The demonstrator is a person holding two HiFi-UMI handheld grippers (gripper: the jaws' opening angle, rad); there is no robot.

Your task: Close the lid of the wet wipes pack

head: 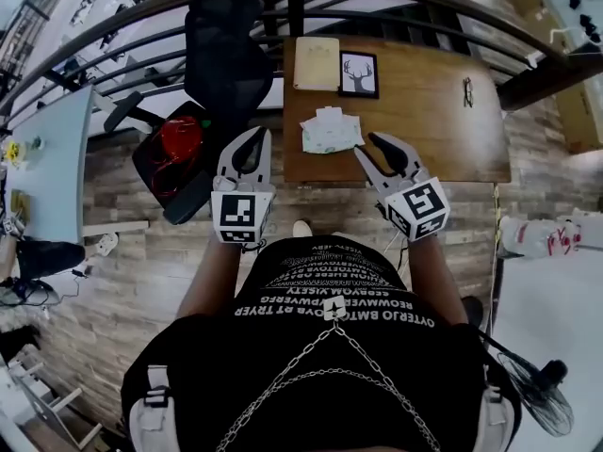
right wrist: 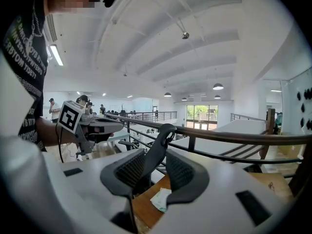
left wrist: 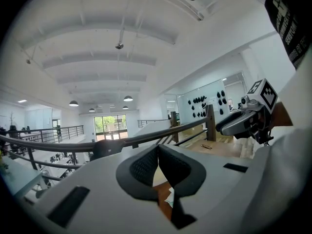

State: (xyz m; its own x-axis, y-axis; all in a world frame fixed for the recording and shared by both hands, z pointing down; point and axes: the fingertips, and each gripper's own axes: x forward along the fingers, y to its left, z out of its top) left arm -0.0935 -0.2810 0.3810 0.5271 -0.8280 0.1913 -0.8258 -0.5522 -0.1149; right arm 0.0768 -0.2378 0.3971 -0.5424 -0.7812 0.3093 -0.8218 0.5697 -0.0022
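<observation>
**2 grippers short of 1 wipes pack**

We count 2 hand-held grippers, 1 wet wipes pack, 1 wooden table, 1 framed picture, 1 pale pad and 1 black office chair.

The wet wipes pack [head: 330, 130] lies near the front edge of the table [head: 443, 130], in front of the framed picture [head: 358, 73] and the pad [head: 316, 62]. Both grippers hang over the floor just short of that edge and touch nothing. The pack is ahead of them, between their 2 lines of aim.

The left gripper [head: 256, 137] [left wrist: 157, 150] has its 2 pad tips together, with nothing between them. The right gripper [head: 364, 145] [right wrist: 155, 155] stands partly open and empty. Through its gap we see the back of the chair [head: 226, 55].

In each gripper view the jaws cover most of the pack, leaving 1 pale corner in sight. In the head view it is too small for us to tell how its lid sits.
</observation>
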